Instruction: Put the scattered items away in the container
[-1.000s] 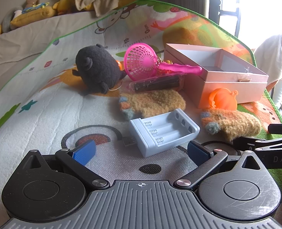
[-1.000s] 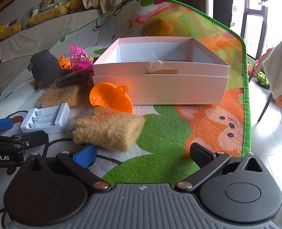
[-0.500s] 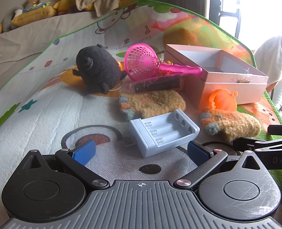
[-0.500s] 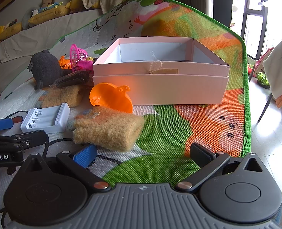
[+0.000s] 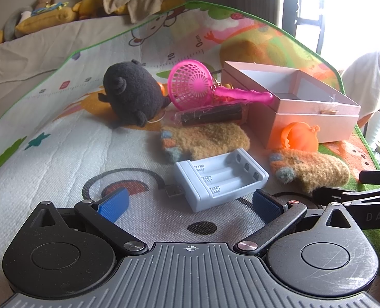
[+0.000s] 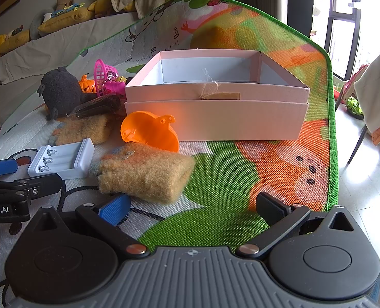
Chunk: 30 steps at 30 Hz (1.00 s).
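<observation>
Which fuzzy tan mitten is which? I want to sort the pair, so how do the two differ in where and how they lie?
The nearer mitten lies in front of the orange funnel, right of the battery charger; the farther mitten lies behind the charger, below the wrapped dark bar. The nearer one shows whole, while the charger hides the farther one's near edge. Both are fuzzy tan with coloured fingertips, flat on the play mat, outside the box.

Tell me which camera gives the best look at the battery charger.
The left wrist view. The battery charger lies close ahead between the open left tool's fingers, showing three slots, springs and USB plug. In the right wrist view it sits small at the left edge, seen obliquely.
</observation>
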### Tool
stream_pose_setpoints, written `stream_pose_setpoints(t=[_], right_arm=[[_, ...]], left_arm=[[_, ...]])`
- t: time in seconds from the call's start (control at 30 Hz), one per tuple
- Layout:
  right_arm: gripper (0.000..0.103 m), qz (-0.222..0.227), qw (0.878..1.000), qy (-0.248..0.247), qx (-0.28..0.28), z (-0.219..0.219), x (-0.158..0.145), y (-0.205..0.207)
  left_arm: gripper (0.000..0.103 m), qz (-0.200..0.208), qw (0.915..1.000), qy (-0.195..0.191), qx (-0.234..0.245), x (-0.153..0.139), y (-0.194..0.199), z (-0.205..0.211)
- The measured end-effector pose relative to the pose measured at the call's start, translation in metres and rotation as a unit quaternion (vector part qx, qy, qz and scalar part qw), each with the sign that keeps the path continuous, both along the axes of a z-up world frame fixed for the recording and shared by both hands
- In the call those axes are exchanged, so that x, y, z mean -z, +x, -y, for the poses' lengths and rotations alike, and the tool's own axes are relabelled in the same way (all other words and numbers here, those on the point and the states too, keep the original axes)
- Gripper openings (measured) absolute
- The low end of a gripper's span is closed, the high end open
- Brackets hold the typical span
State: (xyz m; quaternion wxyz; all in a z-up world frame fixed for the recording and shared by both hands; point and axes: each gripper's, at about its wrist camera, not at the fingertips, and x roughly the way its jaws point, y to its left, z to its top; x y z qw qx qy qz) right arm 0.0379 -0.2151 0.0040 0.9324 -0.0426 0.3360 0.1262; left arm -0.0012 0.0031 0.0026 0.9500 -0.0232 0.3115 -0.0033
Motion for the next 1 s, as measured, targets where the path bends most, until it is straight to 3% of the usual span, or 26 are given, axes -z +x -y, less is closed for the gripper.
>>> stream_pose_setpoints(t=[0.3, 0.63, 1.0], right_arm=[[0.103, -0.019, 1.000, -0.004, -0.014, -0.0002, -0.0032, 0.0040], [0.103, -0.040, 0.999, -0.017, 0.015, -0.0041, -0.0060, -0.0028], [0.103, -0.046, 0.999, -0.012, -0.005, 0.0010, -0.0066, -0.0034]], left_arm=[[0.103, -0.002, 1.0000, 0.004, -0.001, 0.0013, -0.0004, 0.0018], [0.103, -0.002, 1.0000, 0.003, -0.001, 0.0002, 0.0029, 0.0045], [0.103, -0.007, 0.9999, 0.007, 0.001, 0.0012, 0.0077, 0.0080]])
